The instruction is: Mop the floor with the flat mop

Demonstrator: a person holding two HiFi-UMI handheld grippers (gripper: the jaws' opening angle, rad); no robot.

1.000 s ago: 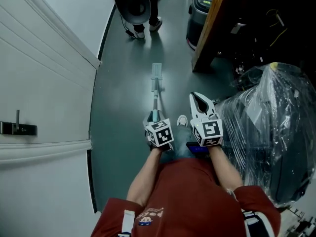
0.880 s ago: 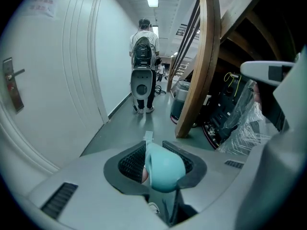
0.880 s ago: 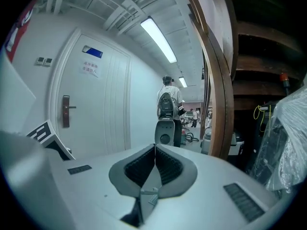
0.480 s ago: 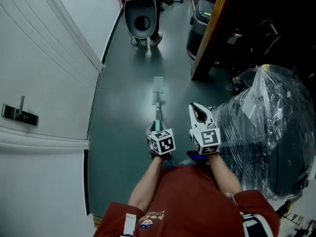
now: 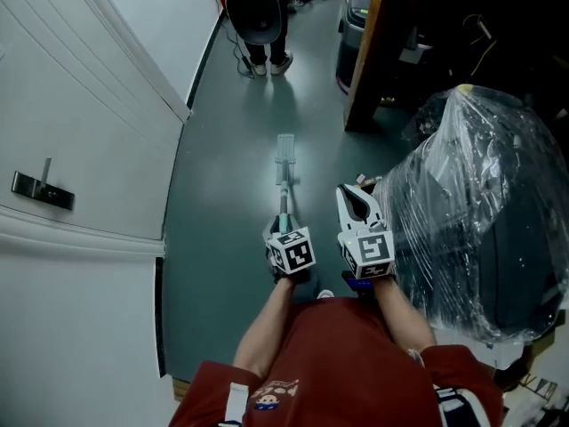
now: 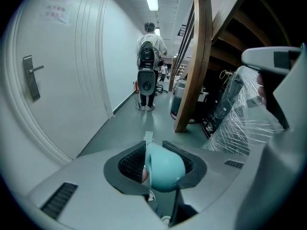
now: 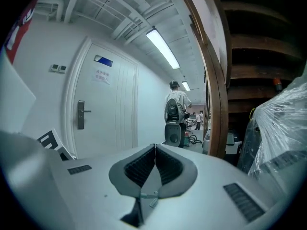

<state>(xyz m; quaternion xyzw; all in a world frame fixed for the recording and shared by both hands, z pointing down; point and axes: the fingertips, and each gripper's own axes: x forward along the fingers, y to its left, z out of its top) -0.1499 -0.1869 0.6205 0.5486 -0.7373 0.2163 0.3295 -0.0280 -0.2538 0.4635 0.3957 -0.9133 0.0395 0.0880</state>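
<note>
A flat mop lies along the dark green corridor floor (image 5: 222, 194), its pale head (image 5: 284, 149) ahead of me and its teal handle (image 5: 284, 208) rising toward me. My left gripper (image 5: 283, 237) is shut on the handle's teal grip (image 6: 163, 166); the mop head (image 6: 148, 137) shows just beyond the jaws in the left gripper view. My right gripper (image 5: 357, 205) hangs to the right of the handle, apart from it. Its jaws (image 7: 154, 169) meet with nothing between them.
A white door (image 5: 62, 114) with a lever handle (image 5: 40, 189) fills the left. At right stands a wooden post (image 5: 364, 52) and a bulky item wrapped in clear plastic (image 5: 480, 212). Ahead, a person (image 6: 149, 47) with a backpack stands in the corridor beside a bin (image 5: 349, 38).
The mop and both grippers have shifted slightly forward along the corridor. The plastic-wrapped item now sits closer beside my right gripper.
</note>
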